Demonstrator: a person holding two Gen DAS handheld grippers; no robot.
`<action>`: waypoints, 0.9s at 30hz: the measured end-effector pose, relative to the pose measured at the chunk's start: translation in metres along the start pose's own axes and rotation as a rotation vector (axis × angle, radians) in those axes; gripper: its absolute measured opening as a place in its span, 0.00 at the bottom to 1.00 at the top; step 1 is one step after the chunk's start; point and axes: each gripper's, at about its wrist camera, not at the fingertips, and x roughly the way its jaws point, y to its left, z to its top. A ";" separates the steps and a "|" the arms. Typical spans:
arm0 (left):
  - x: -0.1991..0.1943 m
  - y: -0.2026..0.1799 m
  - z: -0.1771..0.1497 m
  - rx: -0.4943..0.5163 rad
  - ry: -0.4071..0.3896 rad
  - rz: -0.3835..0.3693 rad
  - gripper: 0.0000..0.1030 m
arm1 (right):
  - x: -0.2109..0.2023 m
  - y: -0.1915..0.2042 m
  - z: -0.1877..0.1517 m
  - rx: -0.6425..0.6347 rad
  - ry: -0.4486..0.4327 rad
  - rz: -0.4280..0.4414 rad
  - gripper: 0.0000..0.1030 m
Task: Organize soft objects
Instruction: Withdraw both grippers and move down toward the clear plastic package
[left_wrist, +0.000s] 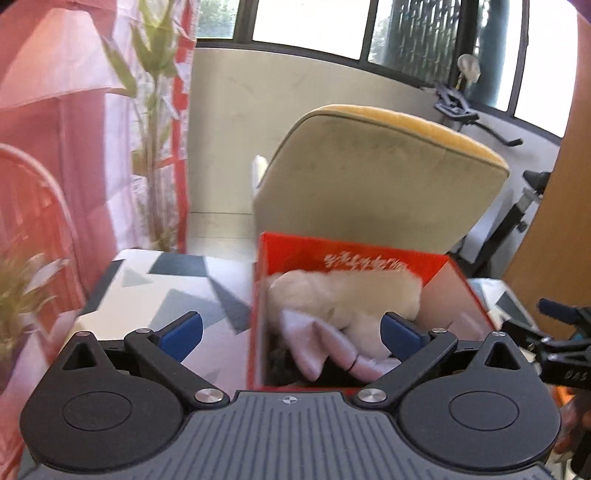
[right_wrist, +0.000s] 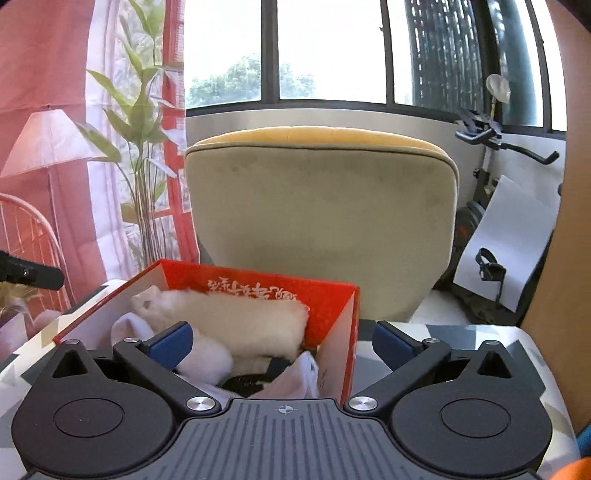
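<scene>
My left hand-held gripper is spread as wide as it goes and holds nothing; its pads hang apart above the patterned desk and the red box. That box stands on the desk near its far edge, in front of a beige chair back. Inside, the cream plush toy lies lengthwise along the far wall, over pale pink cloth. My right hand-held gripper is equally wide, empty, straddling the box's right wall.
</scene>
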 end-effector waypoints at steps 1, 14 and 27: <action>-0.004 0.000 -0.004 0.015 -0.006 0.019 1.00 | -0.003 0.001 -0.002 0.004 -0.002 -0.006 1.00; -0.022 0.002 -0.047 0.055 0.029 0.091 1.00 | -0.039 0.000 -0.044 0.131 -0.012 -0.010 1.00; 0.013 0.029 -0.109 -0.139 0.180 0.087 1.00 | -0.017 -0.006 -0.104 0.164 0.211 -0.012 1.00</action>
